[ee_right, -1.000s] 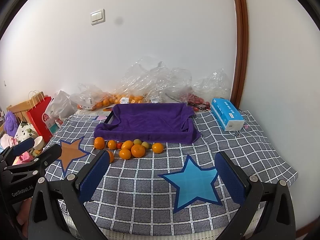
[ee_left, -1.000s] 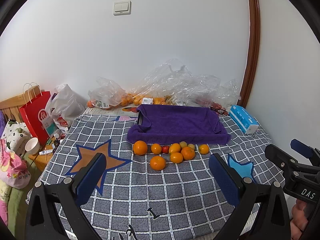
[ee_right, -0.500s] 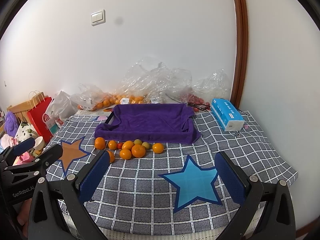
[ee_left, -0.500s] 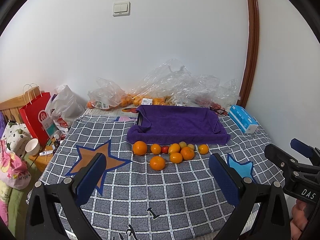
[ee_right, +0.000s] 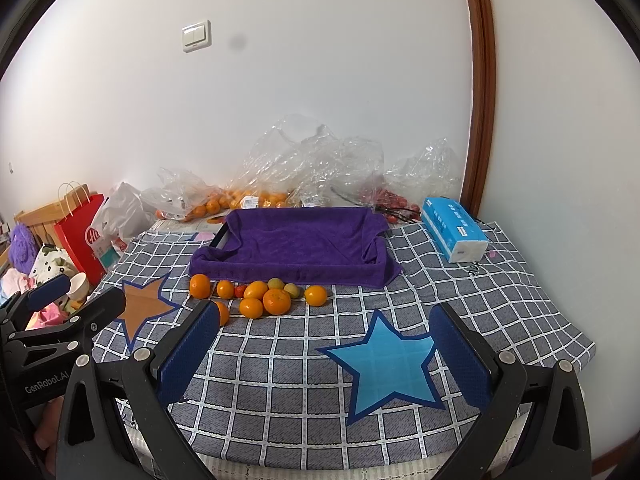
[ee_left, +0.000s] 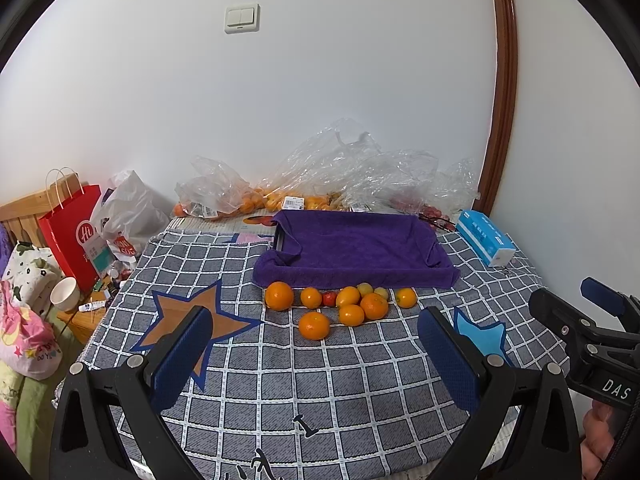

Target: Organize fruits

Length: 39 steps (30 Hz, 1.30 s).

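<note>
White wall backs a bed-like surface spread with a grey checked cloth with star patches point(ee_right: 460, 304), and at its far side sits a shallow tray lined with a purple towel point(ee_right: 296, 242), holding nothing that shows. Just in front of the tray's near edge lies a loose cluster of small round orange fruits point(ee_left: 352, 304), with a tiny red one and two yellowish-green ones among them; several touch one another, and one orange point(ee_left: 314, 325) sits apart, nearest the grippers. Crumpled clear plastic bags with more fruit point(ee_left: 280, 200) lie against the wall, and a blue tissue pack point(ee_right: 454, 228) rests right of the tray.

The left gripper point(ee_left: 316, 354) and the right gripper point(ee_right: 324, 352) both hover low over the cloth, well short of the fruit, each with its blue-padded fingers spread wide and holding nothing.

No fruit appears to be sorted yet. The risks I see come from round fruit on soft fabric: a finger nudging one piece would likely set its neighbours rolling, perhaps toward the bed's edge. Closing on the packed middle could catch two at once or squash the small red one. Both grippers reaching for the same cluster might collide. The draped towel edge could snag a finger during placement.
</note>
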### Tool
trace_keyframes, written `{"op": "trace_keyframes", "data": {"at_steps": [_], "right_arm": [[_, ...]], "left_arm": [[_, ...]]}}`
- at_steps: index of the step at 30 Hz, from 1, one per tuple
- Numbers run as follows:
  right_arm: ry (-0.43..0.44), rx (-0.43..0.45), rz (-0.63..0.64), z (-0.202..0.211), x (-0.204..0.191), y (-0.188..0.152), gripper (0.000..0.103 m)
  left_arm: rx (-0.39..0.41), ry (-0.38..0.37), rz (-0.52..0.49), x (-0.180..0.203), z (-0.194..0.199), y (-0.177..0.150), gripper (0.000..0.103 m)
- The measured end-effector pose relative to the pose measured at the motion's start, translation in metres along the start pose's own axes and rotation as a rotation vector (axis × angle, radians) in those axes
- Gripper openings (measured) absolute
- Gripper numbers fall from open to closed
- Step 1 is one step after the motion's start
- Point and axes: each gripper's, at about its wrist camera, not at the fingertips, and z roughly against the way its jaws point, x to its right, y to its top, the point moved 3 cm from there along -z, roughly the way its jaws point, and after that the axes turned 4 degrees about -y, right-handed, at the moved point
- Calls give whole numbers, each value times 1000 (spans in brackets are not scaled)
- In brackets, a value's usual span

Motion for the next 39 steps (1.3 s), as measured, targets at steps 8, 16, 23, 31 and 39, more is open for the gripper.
{"op": "trace_keyframes", "data": {"at_steps": [8,16,23,31,39], "right_arm": [[6,5,5,-1,0,2,103],[-20,-4,0,-21,1,8,103],[-21,3,-8,-47,2,5,103],[4,-56,-1,-103,-1,1,103],[9,-153,-4,-165,-3,-9,94]], "left_arm": [[0,-3,-13,6,-1,3,103],[-19,-6,3,-2,-19,8,103],[-38,26,0,-15,-43,10,103],[-84,47,27,-41,-85,12,103],[-191,54,41,-65,-134,-2,99]]}}
